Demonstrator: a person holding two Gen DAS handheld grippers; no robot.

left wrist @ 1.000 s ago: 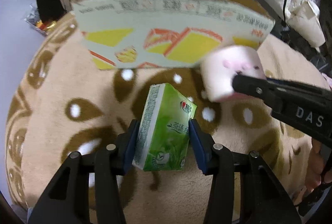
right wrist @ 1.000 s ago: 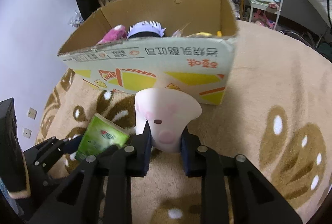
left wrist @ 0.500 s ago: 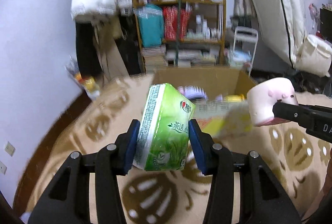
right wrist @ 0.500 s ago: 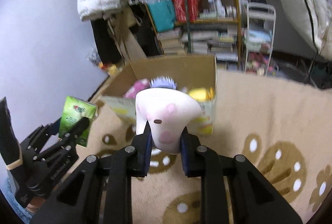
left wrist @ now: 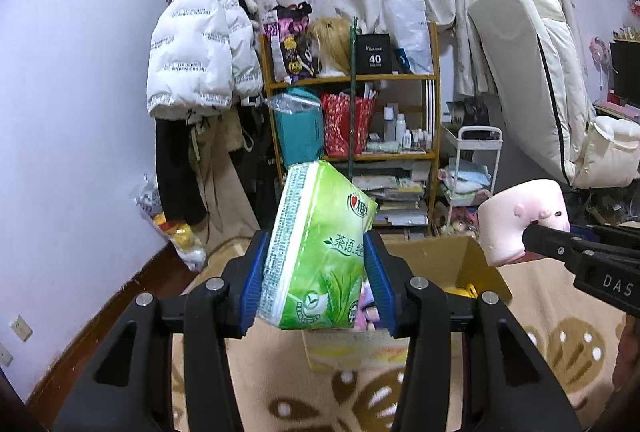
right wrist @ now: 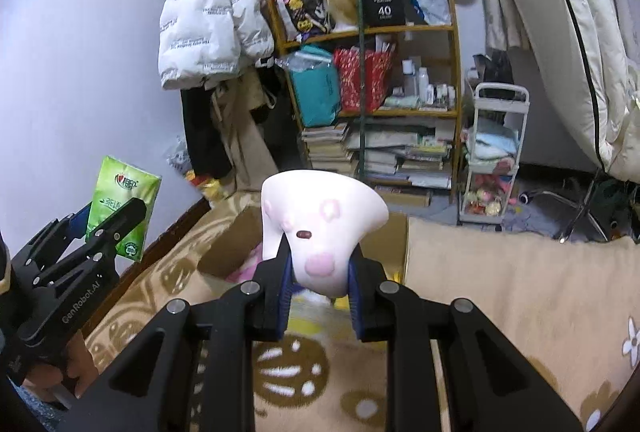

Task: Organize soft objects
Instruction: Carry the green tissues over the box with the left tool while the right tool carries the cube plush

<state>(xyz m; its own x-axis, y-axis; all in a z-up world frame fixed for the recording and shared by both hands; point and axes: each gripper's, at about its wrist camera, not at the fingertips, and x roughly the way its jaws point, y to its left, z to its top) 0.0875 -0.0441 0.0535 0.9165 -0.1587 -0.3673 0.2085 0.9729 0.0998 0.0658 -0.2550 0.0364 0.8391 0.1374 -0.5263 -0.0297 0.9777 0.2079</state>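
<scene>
My left gripper (left wrist: 316, 272) is shut on a green tissue pack (left wrist: 320, 252) and holds it in the air above the near edge of an open cardboard box (left wrist: 444, 256). My right gripper (right wrist: 318, 272) is shut on a pale pink squishy toy (right wrist: 320, 228) and holds it up over the same box (right wrist: 224, 256), which has soft toys inside. The toy shows at the right of the left wrist view (left wrist: 520, 220). The tissue pack shows at the left of the right wrist view (right wrist: 124, 208).
The box sits on a beige rug with brown flower shapes (right wrist: 520, 292). Behind it stand a cluttered wooden shelf (left wrist: 360, 112), a white cart (right wrist: 496, 160), a hanging white jacket (left wrist: 200, 52) and a leaning mattress (left wrist: 540, 72).
Both grippers have risen from rug level in front of the box to well above it and now look out level at the room, each still holding its object.
</scene>
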